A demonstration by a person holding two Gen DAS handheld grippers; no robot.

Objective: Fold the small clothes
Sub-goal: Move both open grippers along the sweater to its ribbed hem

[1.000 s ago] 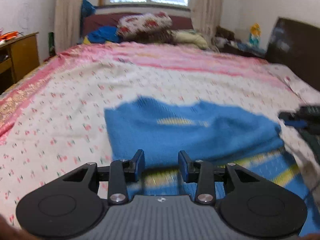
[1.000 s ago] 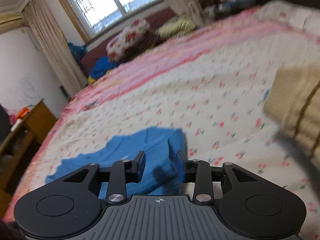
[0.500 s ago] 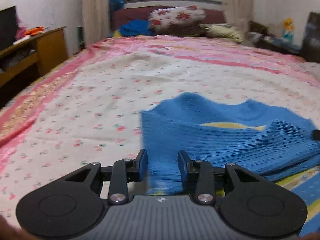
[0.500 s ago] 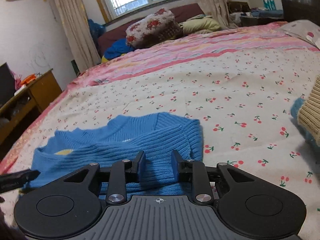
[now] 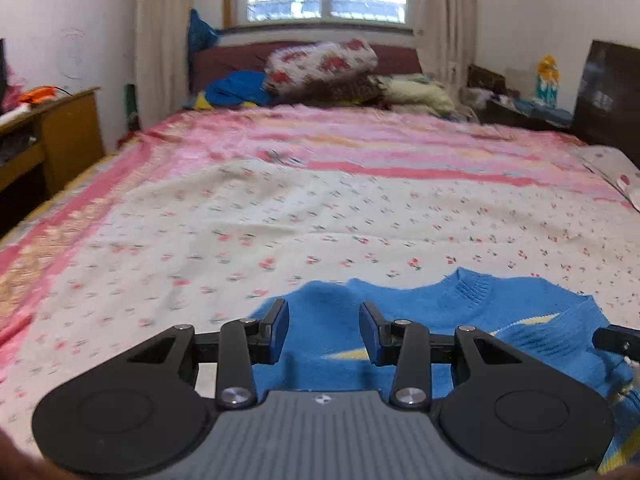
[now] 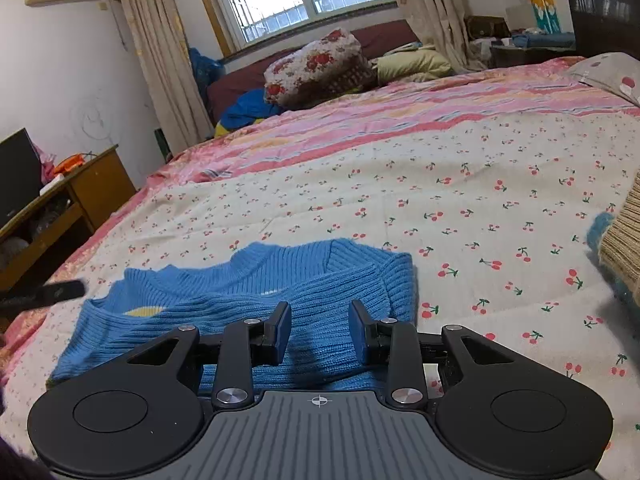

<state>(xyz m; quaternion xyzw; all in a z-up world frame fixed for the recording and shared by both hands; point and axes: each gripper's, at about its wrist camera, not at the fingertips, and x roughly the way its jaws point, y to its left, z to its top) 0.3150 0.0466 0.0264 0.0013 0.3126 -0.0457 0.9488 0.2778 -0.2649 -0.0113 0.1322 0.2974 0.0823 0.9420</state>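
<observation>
A blue ribbed sweater [image 5: 460, 308] with a yellow stripe lies flat on the cherry-print bedsheet [image 5: 360, 208], its sides folded in. My left gripper [image 5: 324, 332] hovers over its left part, jaws open, with the knit showing below the gap and nothing pinched. My right gripper [image 6: 320, 334] is over the right part of the sweater [image 6: 240, 292]; its jaws are opening, and the fabric lies under the gap without the pads pressing on it. A black fingertip [image 5: 616, 340] of the right gripper shows at the left view's right edge.
A beige striped knit [image 6: 624, 248] lies on the bed at the right, with a bit of blue fabric [image 6: 598, 224] beside it. Pillows and a floral quilt [image 5: 320, 64] are piled at the far end. A wooden desk [image 5: 60, 128] stands on the left and dark furniture [image 5: 608, 96] on the right.
The left gripper slid along the sweater, which now sits lower and further right in its view. The right wrist rolled level, and its jaws narrowed, then widened again.
</observation>
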